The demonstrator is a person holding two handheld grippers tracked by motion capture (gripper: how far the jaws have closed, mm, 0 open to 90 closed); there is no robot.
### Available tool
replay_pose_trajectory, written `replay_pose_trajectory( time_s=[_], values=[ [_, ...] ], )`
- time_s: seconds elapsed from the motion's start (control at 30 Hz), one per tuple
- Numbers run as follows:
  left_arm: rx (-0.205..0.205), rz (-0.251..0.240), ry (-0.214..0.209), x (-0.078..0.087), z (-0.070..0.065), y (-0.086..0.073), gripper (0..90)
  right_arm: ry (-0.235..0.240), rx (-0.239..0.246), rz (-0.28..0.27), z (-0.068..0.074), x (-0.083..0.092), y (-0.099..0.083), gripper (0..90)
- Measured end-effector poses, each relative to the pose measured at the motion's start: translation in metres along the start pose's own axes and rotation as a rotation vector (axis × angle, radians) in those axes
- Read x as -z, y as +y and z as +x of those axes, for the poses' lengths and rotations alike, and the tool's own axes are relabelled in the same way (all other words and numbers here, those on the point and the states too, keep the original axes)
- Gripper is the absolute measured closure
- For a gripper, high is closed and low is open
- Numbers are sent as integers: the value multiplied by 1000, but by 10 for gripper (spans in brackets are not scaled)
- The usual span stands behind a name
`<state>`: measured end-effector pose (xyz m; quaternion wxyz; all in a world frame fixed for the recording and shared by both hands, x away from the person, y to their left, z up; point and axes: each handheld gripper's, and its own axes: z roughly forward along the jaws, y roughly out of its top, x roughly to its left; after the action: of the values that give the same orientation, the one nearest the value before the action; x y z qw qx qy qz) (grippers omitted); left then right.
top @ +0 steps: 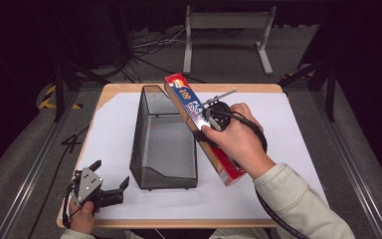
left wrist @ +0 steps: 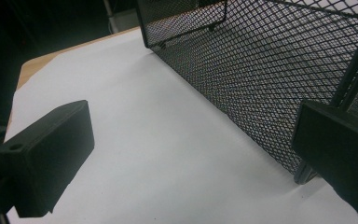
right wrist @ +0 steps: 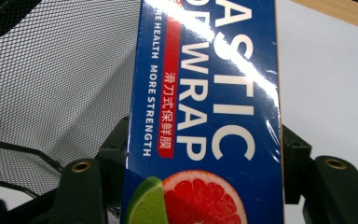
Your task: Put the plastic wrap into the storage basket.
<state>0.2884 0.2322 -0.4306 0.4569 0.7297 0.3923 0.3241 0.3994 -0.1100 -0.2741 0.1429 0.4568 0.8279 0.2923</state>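
Right gripper point(right wrist: 205, 154) clamps plastic wrap box point(right wrist: 205, 93), its jaw tips hidden behind it.

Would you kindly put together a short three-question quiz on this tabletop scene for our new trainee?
1. True or false: the right hand-held gripper is shut on the plastic wrap box.
2. Multiple choice: where is the black mesh basket relative to the left hand-held gripper?
A. Under it
B. Beside it, apart
C. Clamped between its jaws
3. Fill in: the fruit printed on the box, seen in the right gripper view, is a red grapefruit slice and a green ____.

Key: 1 true; 2 B, since the open jaws hold nothing and the basket stands just past them on the white table cover; 3 lime.
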Motion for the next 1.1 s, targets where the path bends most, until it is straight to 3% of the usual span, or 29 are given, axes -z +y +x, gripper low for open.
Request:
replay_pose_trajectory(
  time_s=[0.43, 1.1],
  values=[
    [7, -3, -3, 0, 0, 0, 0, 11, -1, 2, 20, -12, 9, 389],
    [9, -7, -2, 0, 1, 0, 0, 7, -9, 59, 39, -55, 11, 388]
  ],
)
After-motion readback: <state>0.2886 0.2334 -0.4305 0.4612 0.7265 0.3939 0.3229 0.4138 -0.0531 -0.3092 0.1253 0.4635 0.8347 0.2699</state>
